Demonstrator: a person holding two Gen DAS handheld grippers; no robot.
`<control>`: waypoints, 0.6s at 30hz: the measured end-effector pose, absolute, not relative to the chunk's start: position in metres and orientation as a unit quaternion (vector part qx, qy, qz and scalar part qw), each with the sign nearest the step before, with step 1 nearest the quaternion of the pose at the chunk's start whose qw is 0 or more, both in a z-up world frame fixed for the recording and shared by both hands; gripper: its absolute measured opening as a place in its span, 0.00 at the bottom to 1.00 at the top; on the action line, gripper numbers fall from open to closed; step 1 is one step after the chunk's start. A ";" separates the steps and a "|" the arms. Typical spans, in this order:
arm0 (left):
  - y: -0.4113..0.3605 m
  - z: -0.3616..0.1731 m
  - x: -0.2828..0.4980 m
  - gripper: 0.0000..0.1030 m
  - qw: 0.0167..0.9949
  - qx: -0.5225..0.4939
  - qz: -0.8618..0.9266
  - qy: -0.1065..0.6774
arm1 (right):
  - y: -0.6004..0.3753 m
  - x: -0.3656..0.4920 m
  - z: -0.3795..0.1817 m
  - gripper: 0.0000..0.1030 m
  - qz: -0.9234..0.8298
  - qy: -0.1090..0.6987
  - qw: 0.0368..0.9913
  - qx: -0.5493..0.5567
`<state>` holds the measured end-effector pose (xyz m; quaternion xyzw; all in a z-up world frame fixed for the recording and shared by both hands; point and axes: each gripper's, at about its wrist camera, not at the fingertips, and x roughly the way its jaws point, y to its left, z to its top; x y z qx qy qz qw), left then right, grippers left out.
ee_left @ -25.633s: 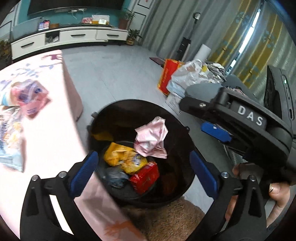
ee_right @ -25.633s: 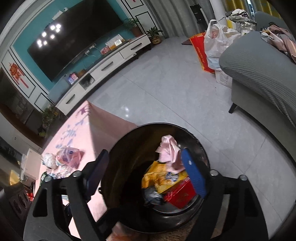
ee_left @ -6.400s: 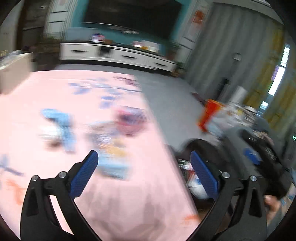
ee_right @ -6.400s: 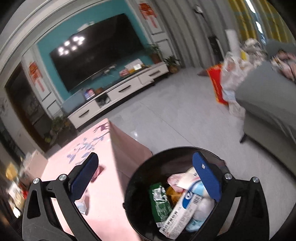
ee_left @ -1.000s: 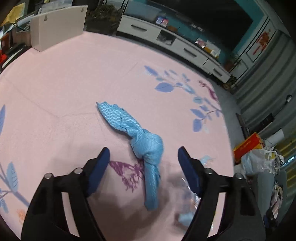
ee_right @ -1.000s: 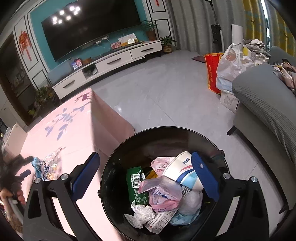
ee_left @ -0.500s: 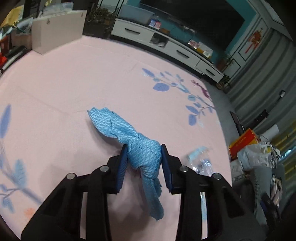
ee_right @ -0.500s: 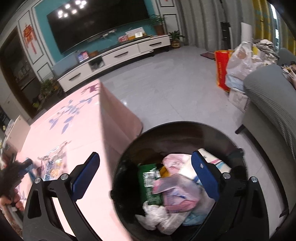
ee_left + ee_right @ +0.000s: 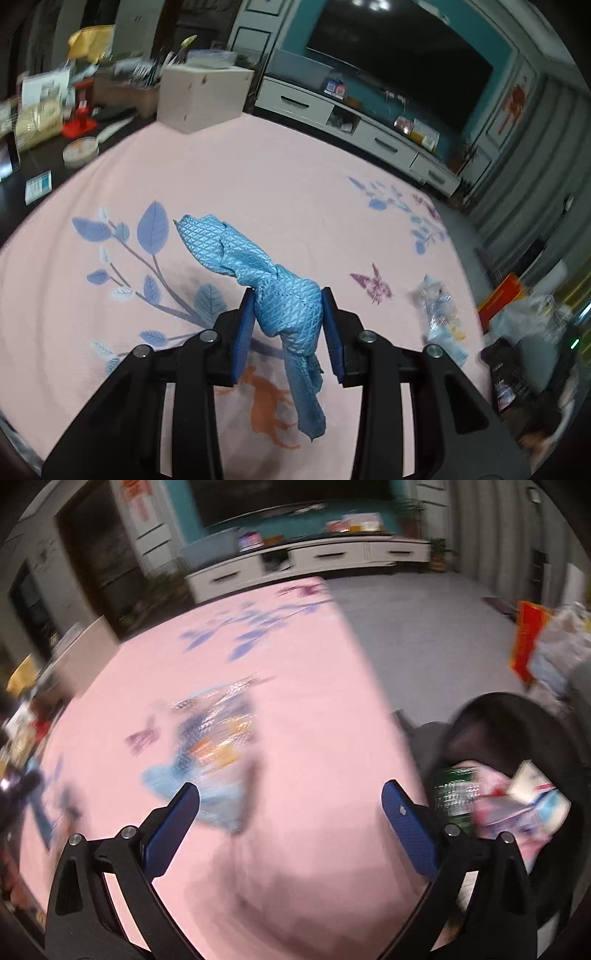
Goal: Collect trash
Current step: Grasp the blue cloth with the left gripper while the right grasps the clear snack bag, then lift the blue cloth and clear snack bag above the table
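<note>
**Left gripper pinching blue wrapper; right gripper spread above tabletop**

Landmark: the pink tabletop (image 9: pixel 295 192), printed with blue leaves and a purple butterfly.

- Tabletop fills most of both views; its cloth drops at the edge toward the grey floor (image 9: pixel 424 635).
- White TV cabinet (image 9: pixel 369 125) stands beyond the far edge of the tabletop.
- Black trash bin (image 9: pixel 517 716) stands on the floor just beside the tabletop's right edge, filled with wrappers, 1 green pack among them.
- Right gripper (image 9: pixel 291 805) hangs over the tabletop near that edge, its 2 blue pads wide apart, nothing between them. View is motion-blurred.
- Left gripper (image 9: pixel 288 317) sits above the tabletop's middle, pads pressed onto the crumpled blue wrapper (image 9: pixel 258 266); 1 end sticks up and away, the other dangles below the pads. Wrapper looks clear of the cloth.
- Clear snack bag (image 9: pixel 214 738) lies flat on the tabletop, ahead of the right gripper's left pad.
</note>
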<state>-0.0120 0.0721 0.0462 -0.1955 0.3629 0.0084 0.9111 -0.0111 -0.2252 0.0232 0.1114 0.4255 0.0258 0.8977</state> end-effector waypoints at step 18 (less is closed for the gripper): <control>0.096 0.043 -0.012 0.35 0.906 -0.231 0.017 0.354 | -0.168 0.069 0.009 0.94 -0.011 0.469 0.878 0.089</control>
